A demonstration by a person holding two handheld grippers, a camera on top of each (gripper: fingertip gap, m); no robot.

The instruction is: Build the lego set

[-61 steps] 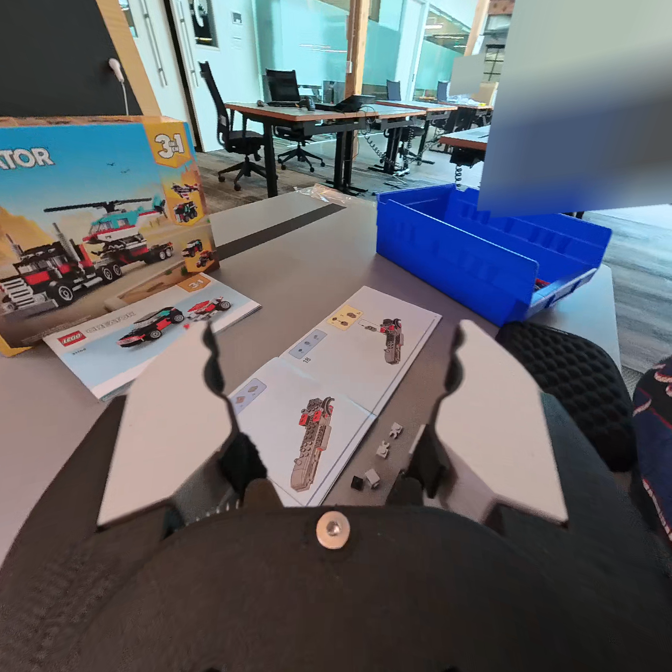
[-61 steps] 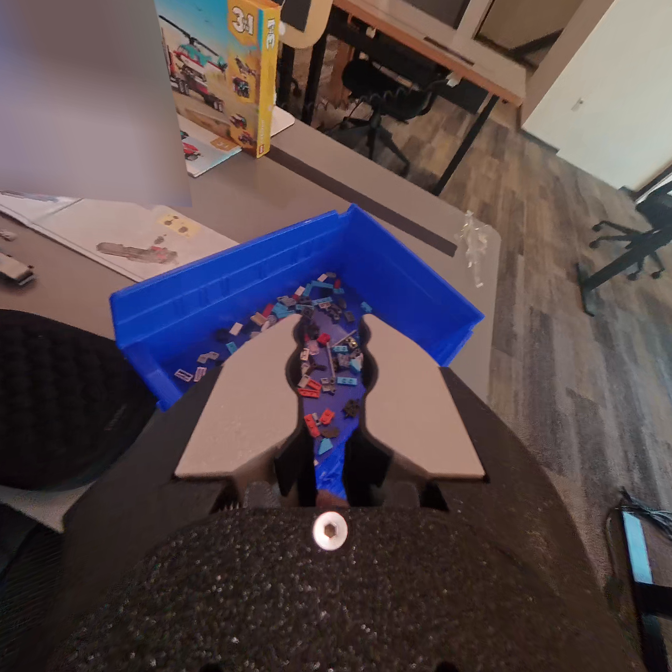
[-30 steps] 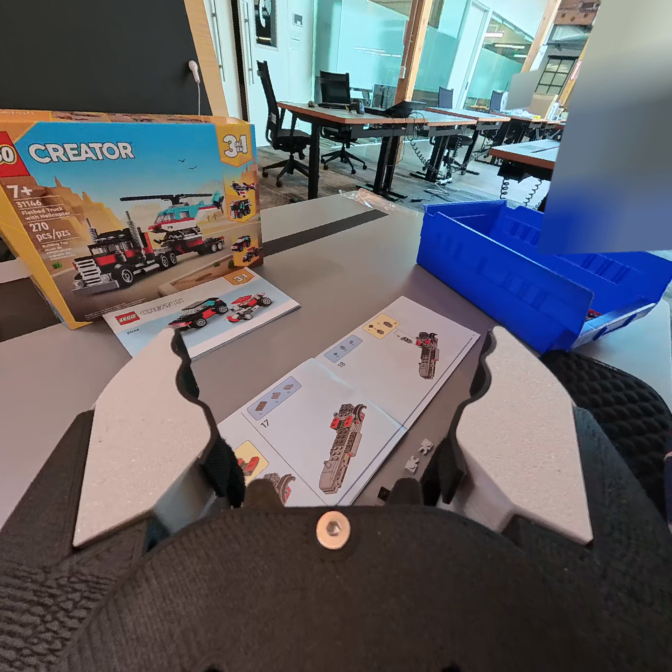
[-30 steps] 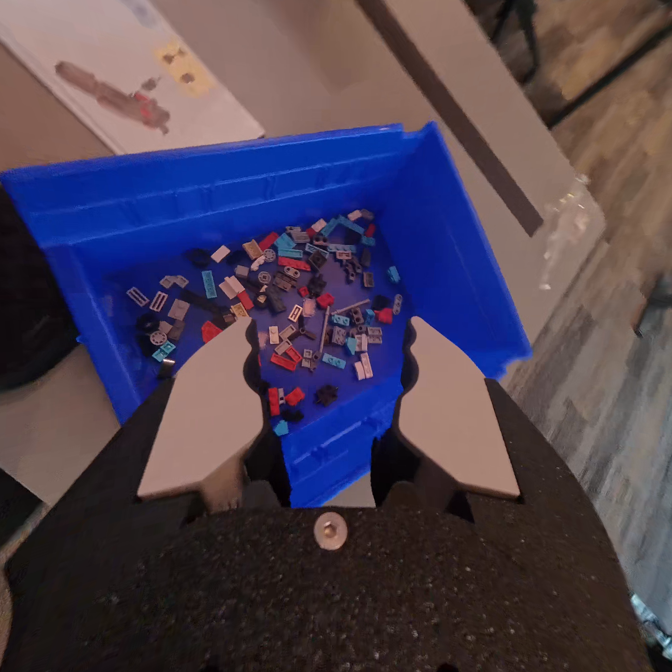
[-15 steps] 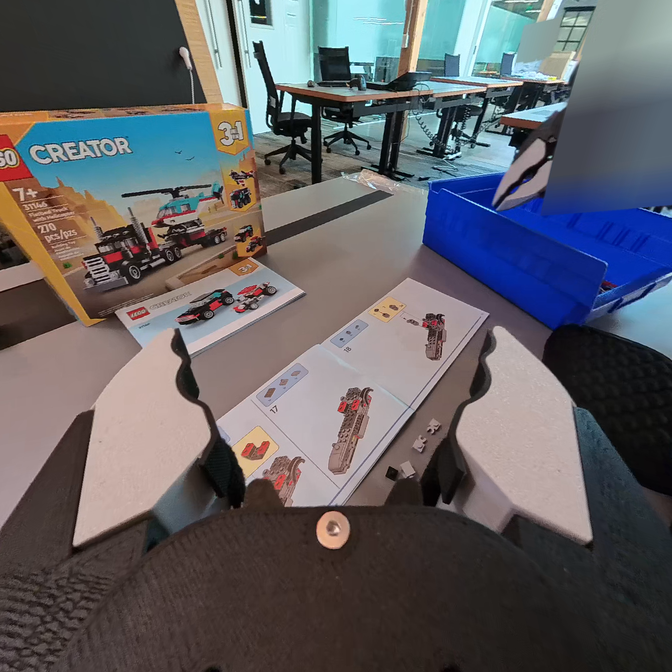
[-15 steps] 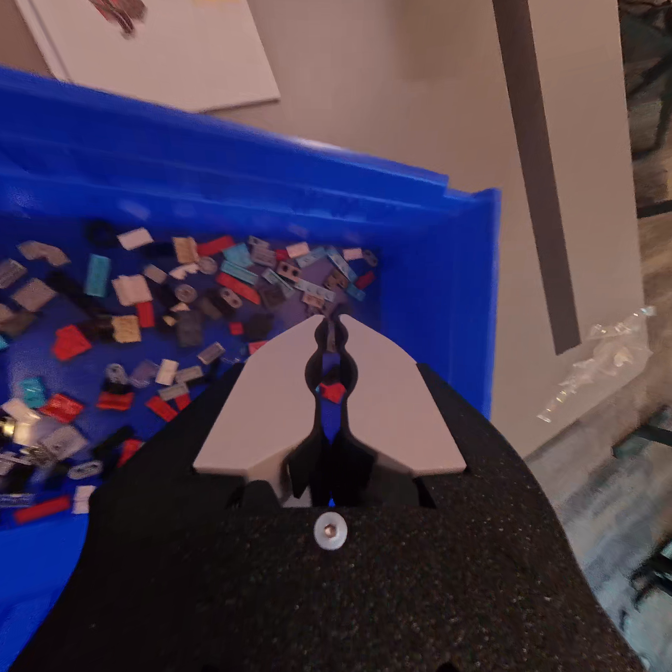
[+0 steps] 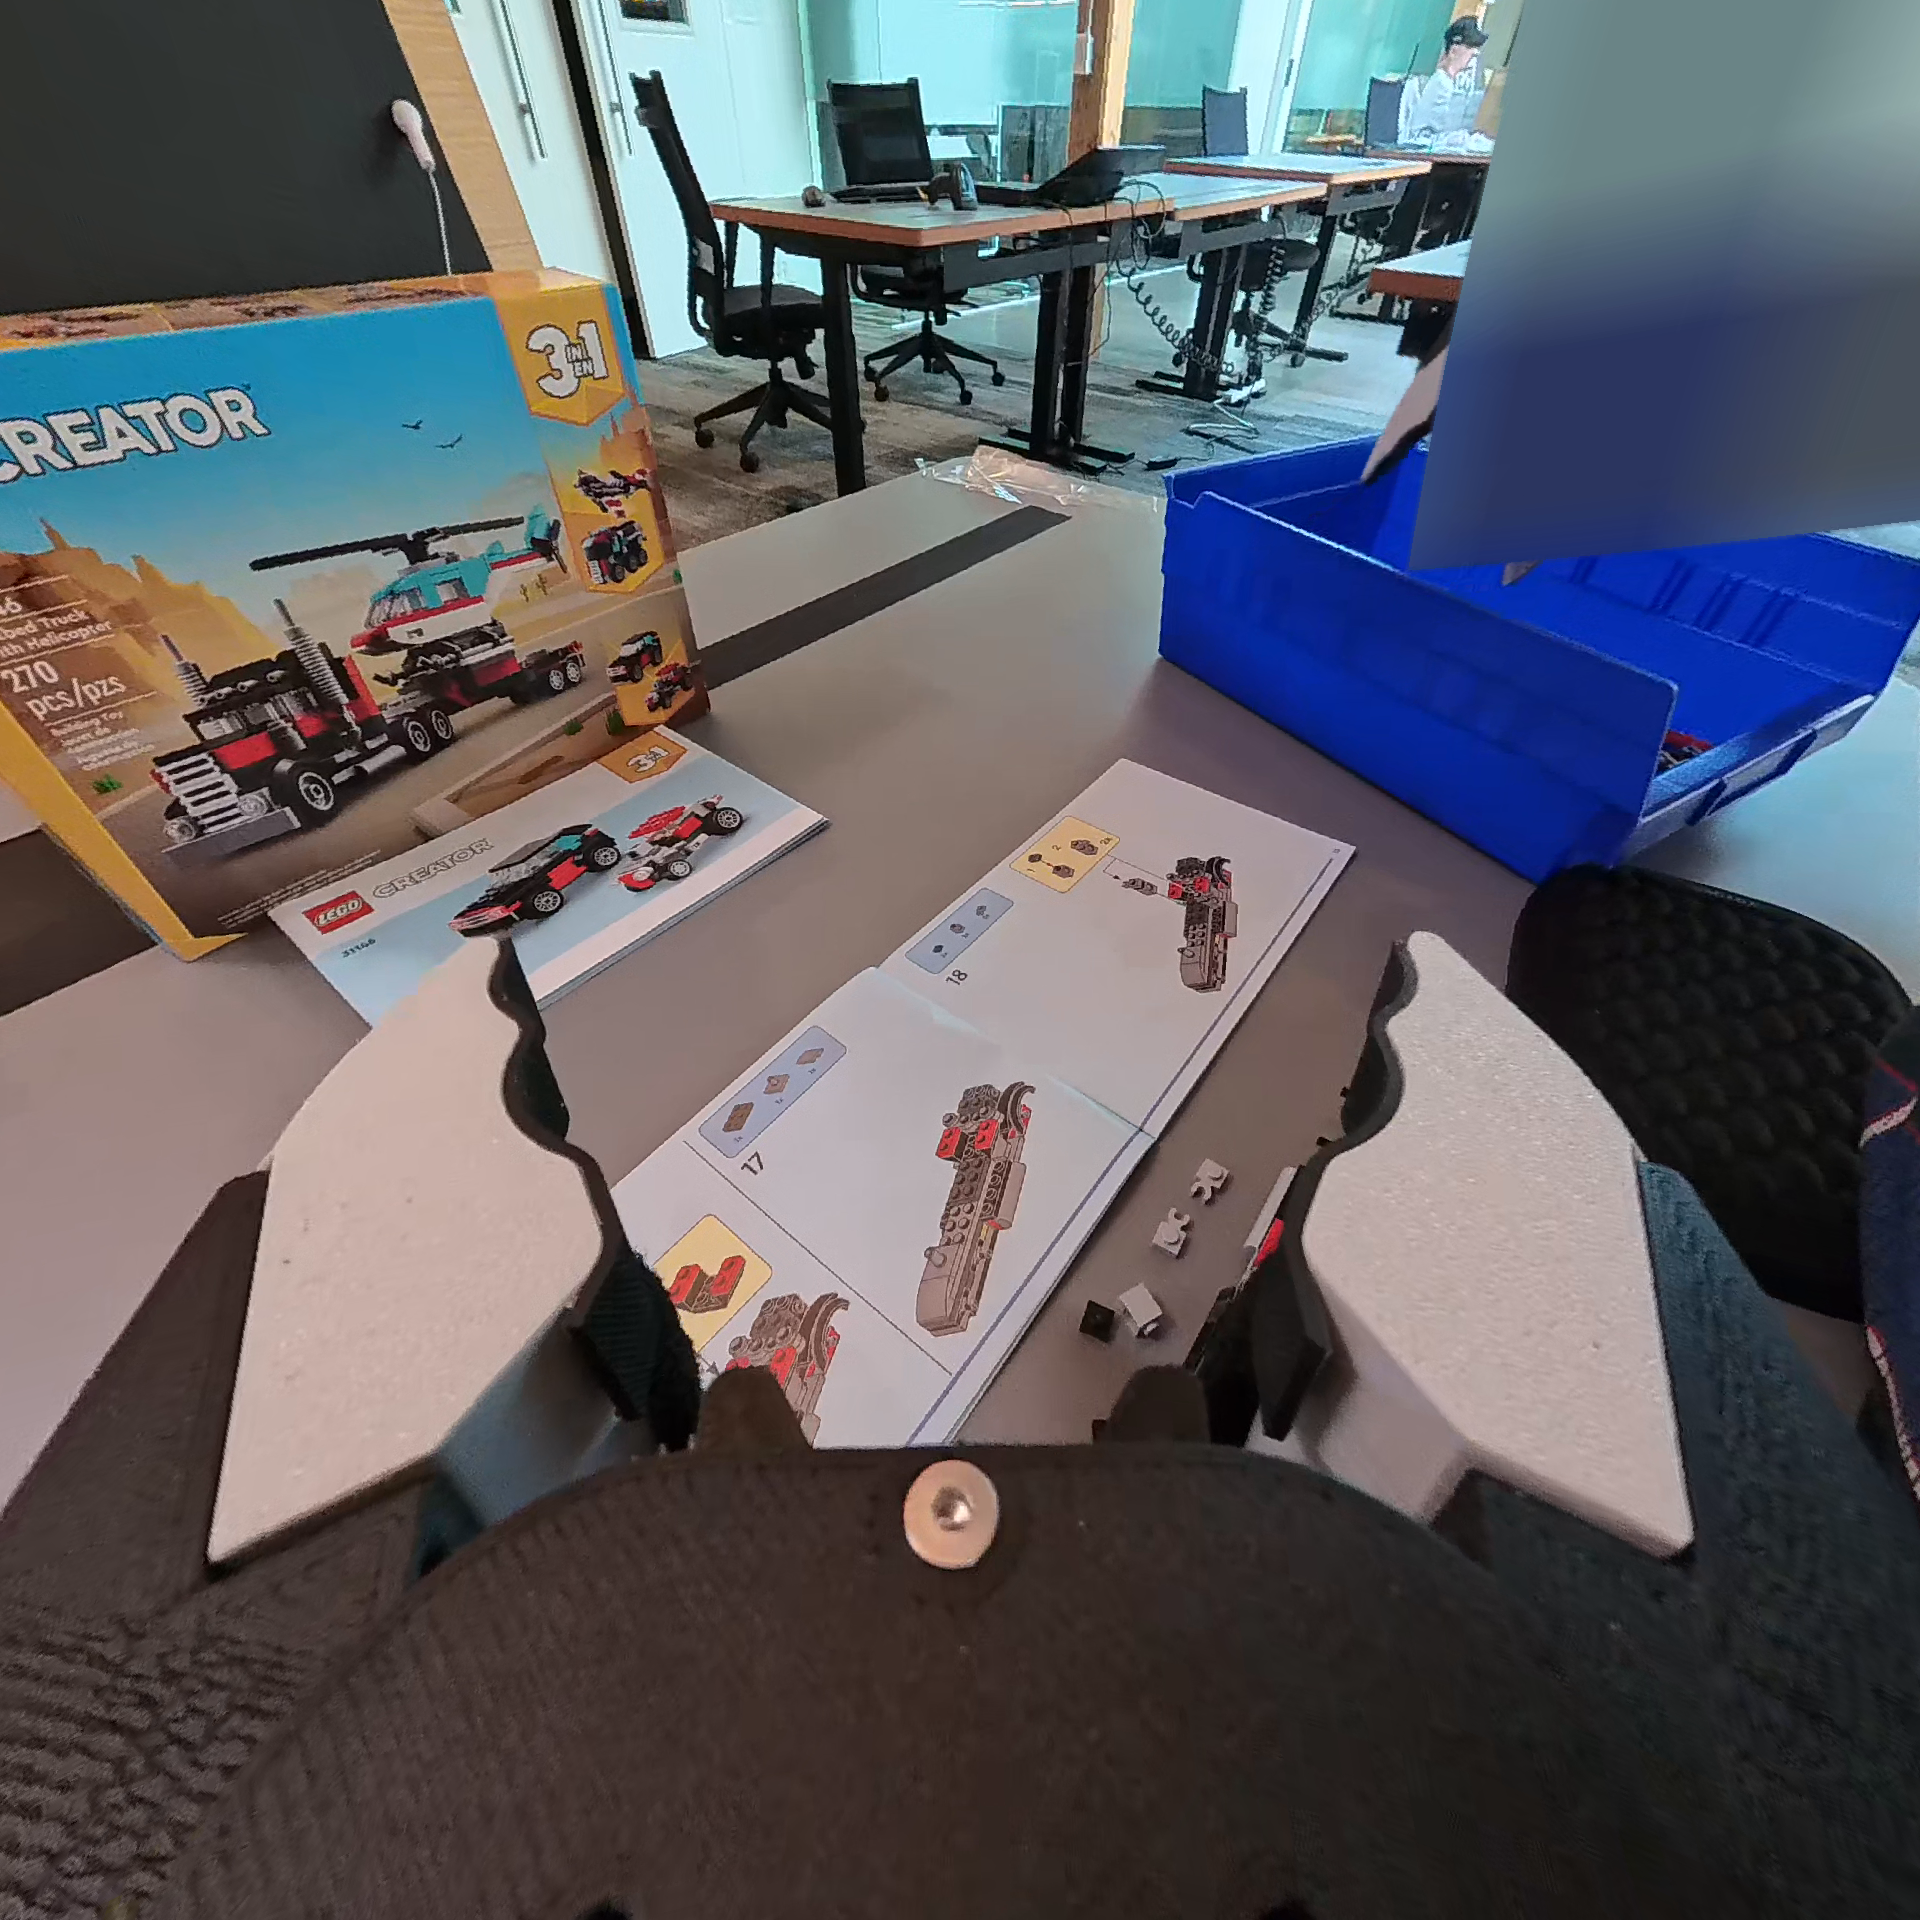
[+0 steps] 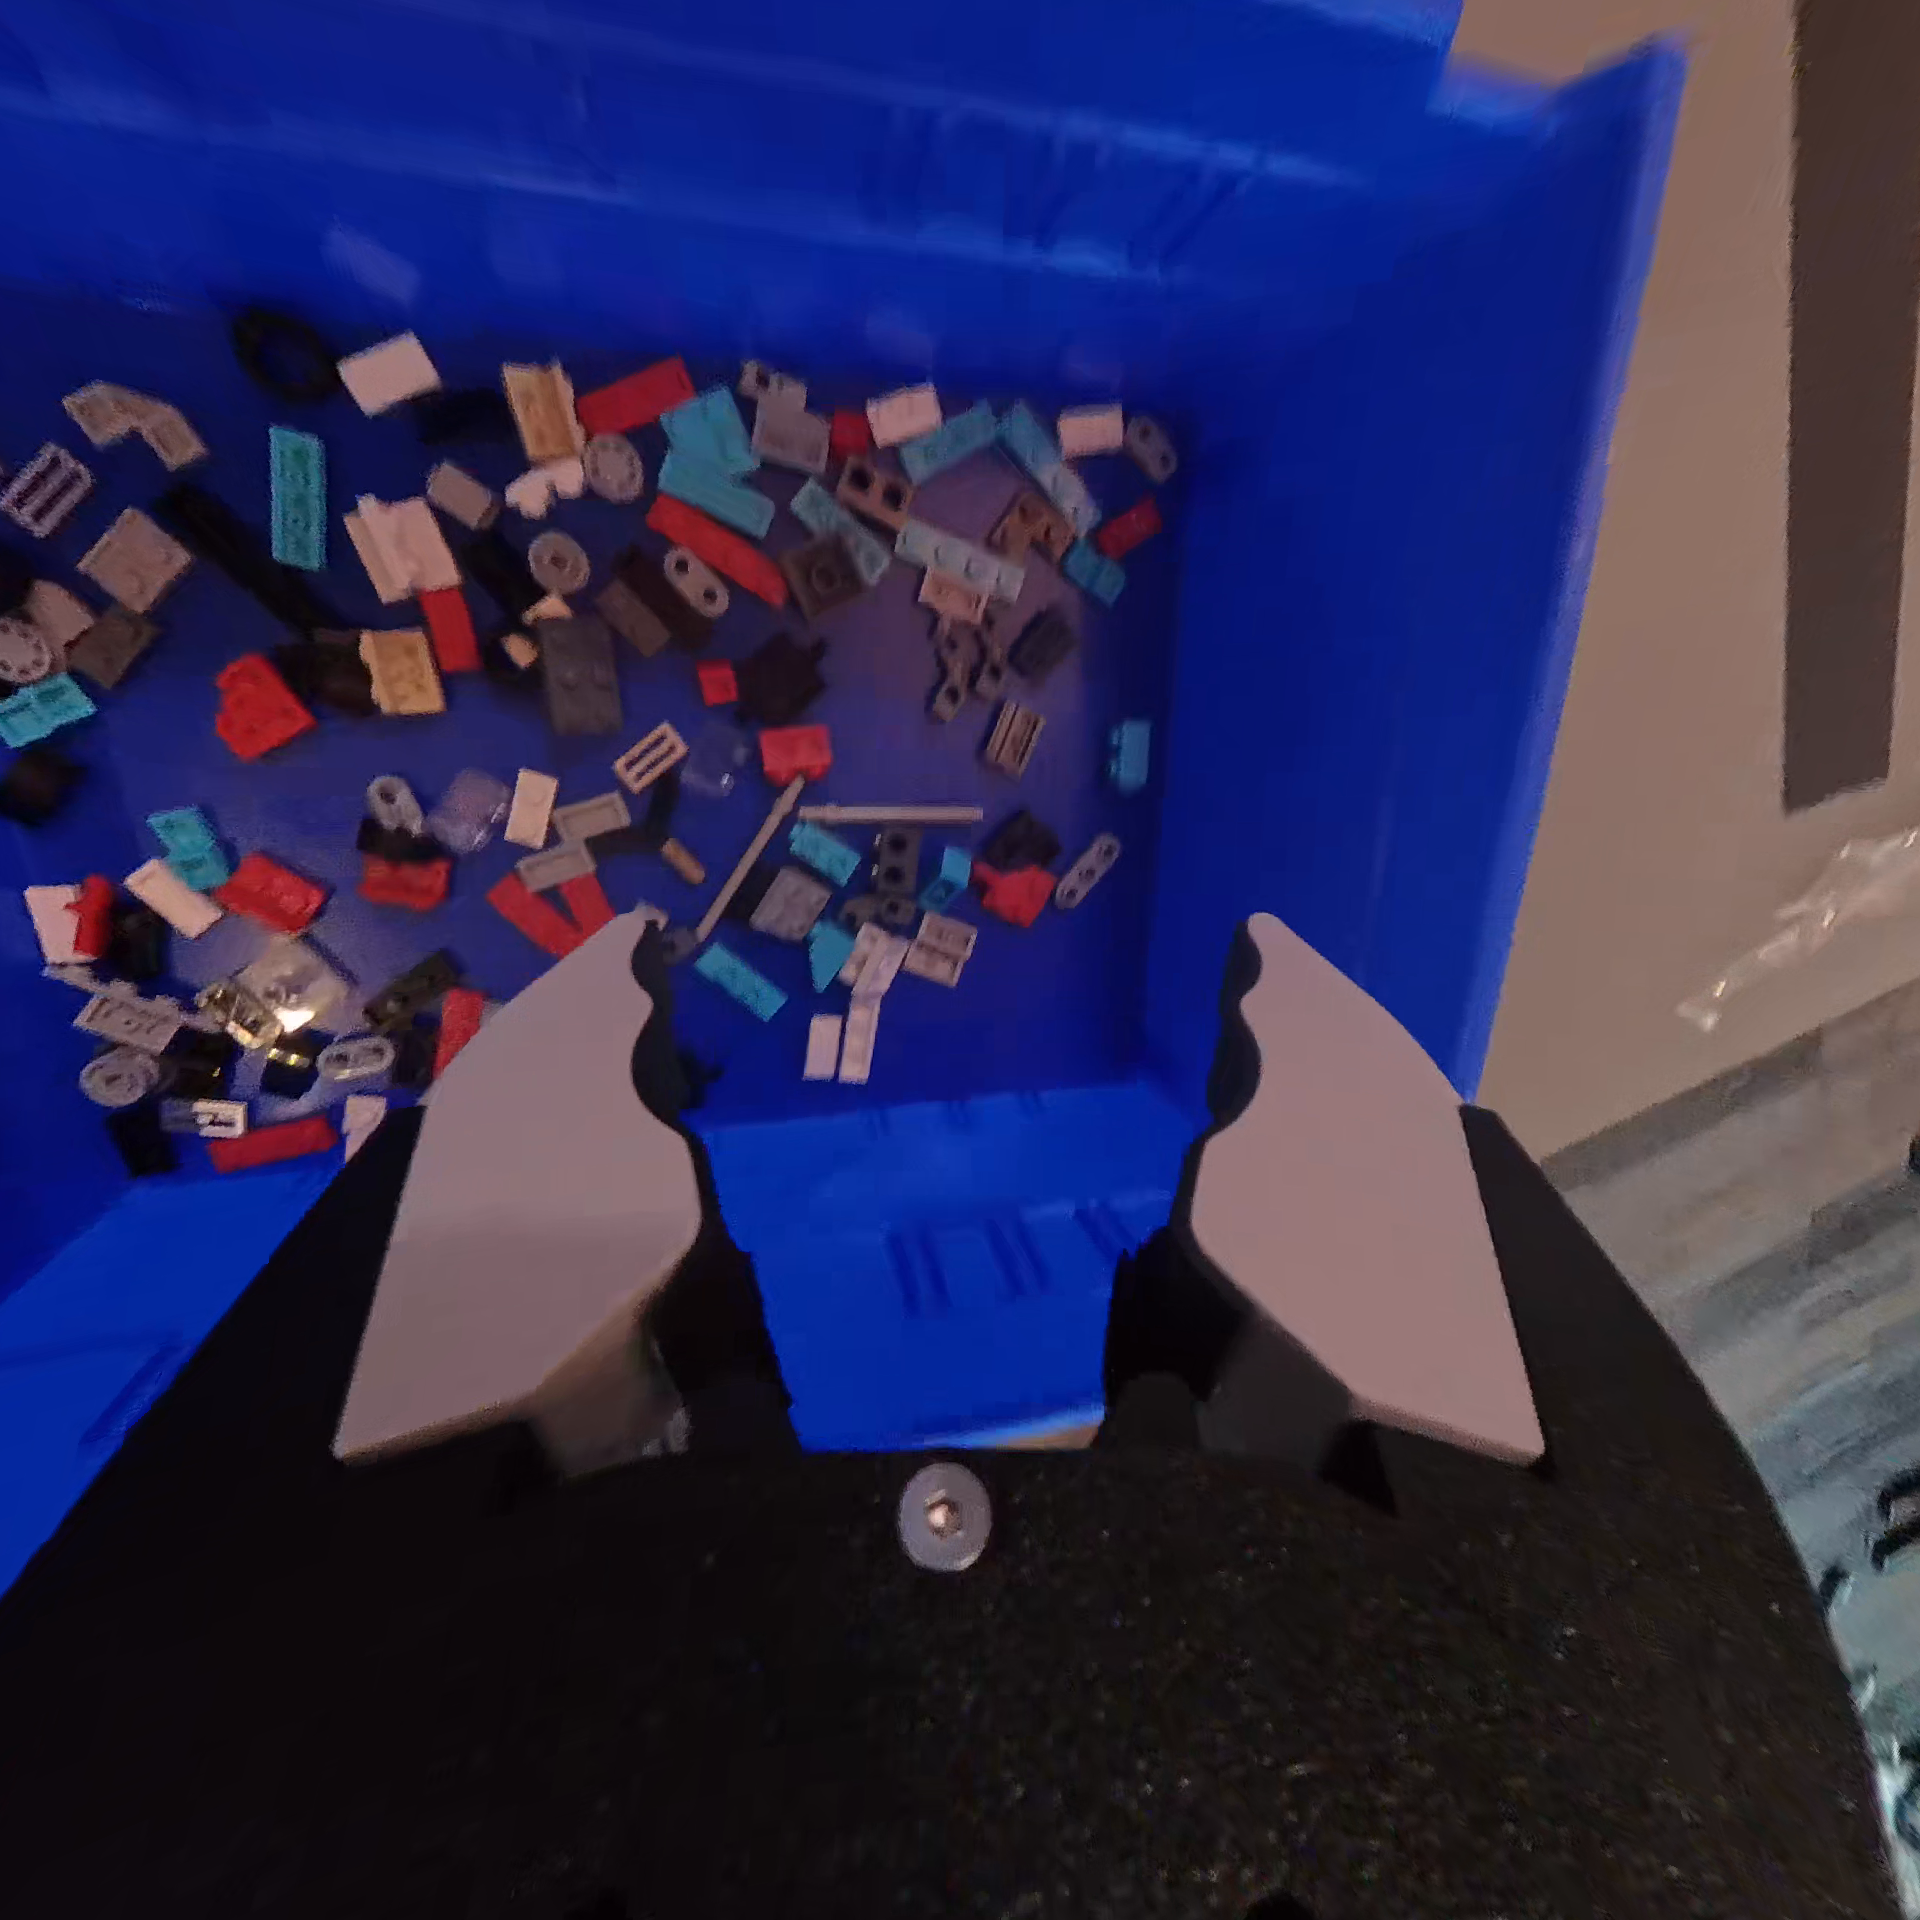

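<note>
The right tool (image 8: 940, 940) hangs over the blue bin (image 8: 1351, 520) with its jaws wide apart and nothing between them, above the loose Lego pieces (image 8: 665, 665) scattered on the bin's floor. The left tool (image 7: 945, 956), jaws spread wide and empty too, hovers over the open instruction booklet (image 7: 1039, 997) on the grey table (image 7: 935, 686), a few small grey pieces (image 7: 1174, 1236) lying just beside the page.

We see an open office: wooden-topped desks (image 7: 997, 213) at twelve o'clock, black swivel chairs (image 7: 727, 301) beside them, glass partitions (image 7: 966, 62) behind, grey plank floor (image 7: 935, 416), a dark wall panel (image 7: 187, 135) at ten o'clock.
</note>
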